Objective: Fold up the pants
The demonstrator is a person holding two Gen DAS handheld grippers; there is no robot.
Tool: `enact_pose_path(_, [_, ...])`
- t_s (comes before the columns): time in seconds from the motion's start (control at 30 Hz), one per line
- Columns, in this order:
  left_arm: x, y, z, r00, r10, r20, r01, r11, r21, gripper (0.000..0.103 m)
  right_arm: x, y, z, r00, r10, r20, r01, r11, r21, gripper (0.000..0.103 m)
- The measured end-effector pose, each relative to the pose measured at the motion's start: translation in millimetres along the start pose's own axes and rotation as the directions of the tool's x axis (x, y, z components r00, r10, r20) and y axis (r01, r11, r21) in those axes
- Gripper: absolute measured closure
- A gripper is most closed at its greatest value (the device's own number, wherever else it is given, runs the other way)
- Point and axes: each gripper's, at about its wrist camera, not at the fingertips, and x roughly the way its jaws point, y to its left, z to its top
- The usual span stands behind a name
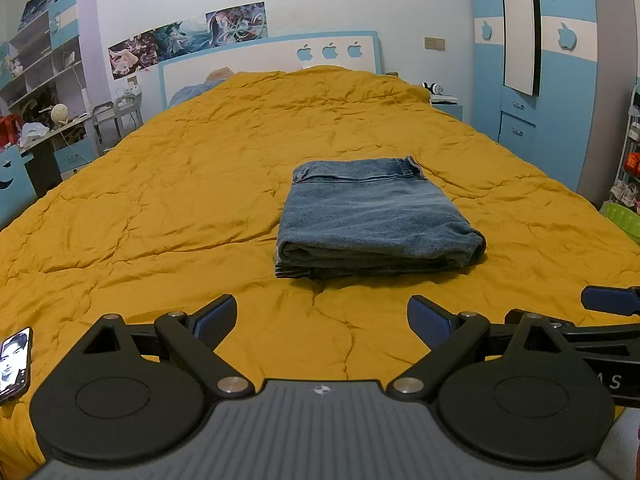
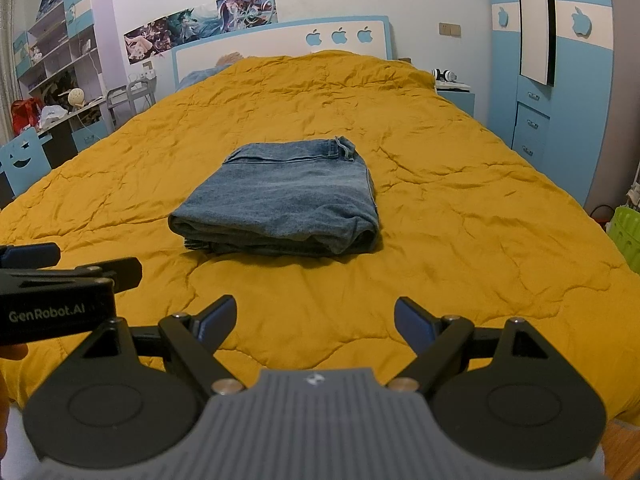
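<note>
Blue denim pants (image 1: 372, 220) lie folded into a compact rectangular stack on the yellow bed cover (image 1: 180, 184), waistband on the far side. In the right wrist view the same pants (image 2: 280, 204) sit ahead and slightly left. My left gripper (image 1: 320, 322) hangs open over the near part of the bed, well short of the pants, nothing between its blue pads. My right gripper (image 2: 314, 322) is also open and empty, likewise back from the stack. Each gripper shows at the edge of the other's view: the right one (image 1: 608, 300), the left one (image 2: 30, 256).
A phone (image 1: 14, 364) lies on the cover at the near left. A desk and shelves (image 1: 44, 92) stand left of the bed, a blue wardrobe (image 1: 552, 60) and nightstand (image 1: 446, 104) right. A green basket (image 2: 626, 236) sits on the floor at right.
</note>
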Motion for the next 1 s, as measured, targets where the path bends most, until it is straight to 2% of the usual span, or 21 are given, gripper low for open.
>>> enact_pose_path(1.0, [-4.3, 3.9, 3.2, 1.000, -0.003, 0.012, 0.002, 1.000, 0.001, 0.000, -4.2, -2.0, 1.9, 1.000, 0.007, 0.014, -0.007, 1.000, 0.008, 0.021])
